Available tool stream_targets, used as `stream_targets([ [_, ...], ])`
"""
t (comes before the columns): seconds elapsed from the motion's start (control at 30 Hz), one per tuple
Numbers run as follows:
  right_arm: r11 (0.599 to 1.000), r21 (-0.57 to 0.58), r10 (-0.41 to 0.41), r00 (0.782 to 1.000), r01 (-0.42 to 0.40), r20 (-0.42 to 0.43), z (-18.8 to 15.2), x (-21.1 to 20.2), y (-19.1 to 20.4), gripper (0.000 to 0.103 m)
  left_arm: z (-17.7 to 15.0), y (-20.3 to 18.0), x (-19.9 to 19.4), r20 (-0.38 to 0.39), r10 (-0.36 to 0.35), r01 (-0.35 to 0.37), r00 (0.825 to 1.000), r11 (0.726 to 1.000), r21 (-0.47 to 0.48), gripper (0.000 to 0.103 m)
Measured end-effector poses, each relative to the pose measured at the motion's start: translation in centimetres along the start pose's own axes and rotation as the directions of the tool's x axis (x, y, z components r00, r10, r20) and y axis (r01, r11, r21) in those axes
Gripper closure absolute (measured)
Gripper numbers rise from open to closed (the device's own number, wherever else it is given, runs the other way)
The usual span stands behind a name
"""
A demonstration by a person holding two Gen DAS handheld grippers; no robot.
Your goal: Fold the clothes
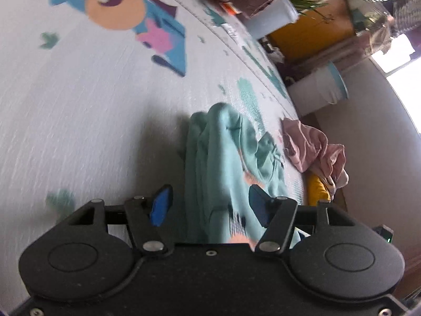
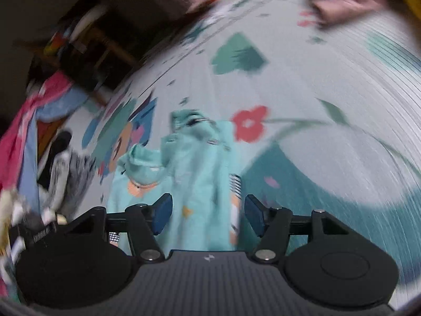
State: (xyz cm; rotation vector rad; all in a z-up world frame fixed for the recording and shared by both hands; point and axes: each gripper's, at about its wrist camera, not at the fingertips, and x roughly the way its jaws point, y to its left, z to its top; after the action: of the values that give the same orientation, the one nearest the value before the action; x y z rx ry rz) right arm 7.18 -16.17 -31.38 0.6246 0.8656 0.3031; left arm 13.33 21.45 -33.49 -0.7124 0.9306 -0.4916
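Note:
A teal printed garment (image 1: 226, 158) lies bunched in a long ridge on the patterned play mat (image 1: 79, 105). My left gripper (image 1: 209, 206) is open, its blue pads on either side of the garment's near end, not closed on it. In the right wrist view the same teal garment (image 2: 200, 173) runs away from me between the pads of my right gripper (image 2: 208, 214), which is also open and straddles the cloth. Both views are blurred.
A pink garment (image 1: 313, 147) and a yellow one (image 1: 318, 188) lie in a heap at the mat's right edge. A white bin (image 1: 321, 89) and a clear box (image 1: 273, 15) stand beyond the mat. Pink and blue clothes (image 2: 23, 131) lie at the left in the right wrist view.

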Motion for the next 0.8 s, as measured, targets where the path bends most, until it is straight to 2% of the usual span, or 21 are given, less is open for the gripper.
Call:
stream_targets([
  [0.1,0.997,-0.073,-0.005,1.000,0.003,-0.025,0.5,1.7,0.5,0.040,-0.5,0.0,0.9,0.015,0.001,-0.001,1.000,1.000,0.025,0.040],
  [0.27,0.997,-0.078,-0.025,1.000,0.025,0.003,-0.4,1.6,1.1,0.044,-2.4,-2.1,1.8,0.049,0.062,-0.067,0.997,0.992,0.111,0.042],
  [0.33,0.998,-0.051,-0.024,1.000,0.024,0.010,-0.6,1.6,1.0,0.048,-2.8,-2.1,1.8,0.064,0.084,-0.088,0.994,0.994,0.060,0.053],
  [0.37,0.999,-0.031,-0.017,1.000,0.018,0.011,-0.7,1.6,0.8,0.054,-2.9,-1.8,1.8,0.057,0.078,-0.079,0.995,0.997,0.025,0.073],
  [0.4,1.000,-0.008,-0.003,1.000,0.003,0.008,-0.7,1.6,0.6,0.058,-3.0,-1.5,1.8,0.044,0.061,-0.061,0.997,0.998,-0.003,0.073],
  [0.43,1.000,0.002,0.013,1.000,-0.013,-0.001,-0.7,1.8,0.6,0.066,-3.1,-1.2,1.6,0.042,0.054,-0.053,0.998,0.998,-0.027,0.074],
  [0.5,0.998,-0.025,0.057,0.998,-0.058,-0.041,-0.9,2.4,1.8,0.066,-3.3,-0.5,0.9,0.041,0.046,-0.043,0.998,0.996,-0.078,0.075],
  [0.67,0.982,-0.078,0.161,0.976,-0.174,-0.149,-1.8,3.9,4.5,0.067,-3.8,2.7,-4.9,0.089,0.088,-0.070,0.992,0.979,-0.192,0.074],
  [0.73,0.983,-0.085,0.149,0.978,-0.162,-0.144,-2.5,3.8,4.9,0.063,-4.4,3.7,-6.6,0.090,0.109,-0.090,0.990,0.978,-0.189,0.066],
  [0.77,0.986,-0.088,0.130,0.983,-0.142,-0.128,-2.9,3.6,4.9,0.055,-4.6,4.0,-7.3,0.100,0.115,-0.095,0.988,0.979,-0.182,0.051],
  [0.8,0.990,-0.082,0.109,0.988,-0.118,-0.106,-3.2,3.3,4.9,0.050,-4.7,4.2,-7.9,0.110,0.118,-0.097,0.987,0.979,-0.179,0.043],
])
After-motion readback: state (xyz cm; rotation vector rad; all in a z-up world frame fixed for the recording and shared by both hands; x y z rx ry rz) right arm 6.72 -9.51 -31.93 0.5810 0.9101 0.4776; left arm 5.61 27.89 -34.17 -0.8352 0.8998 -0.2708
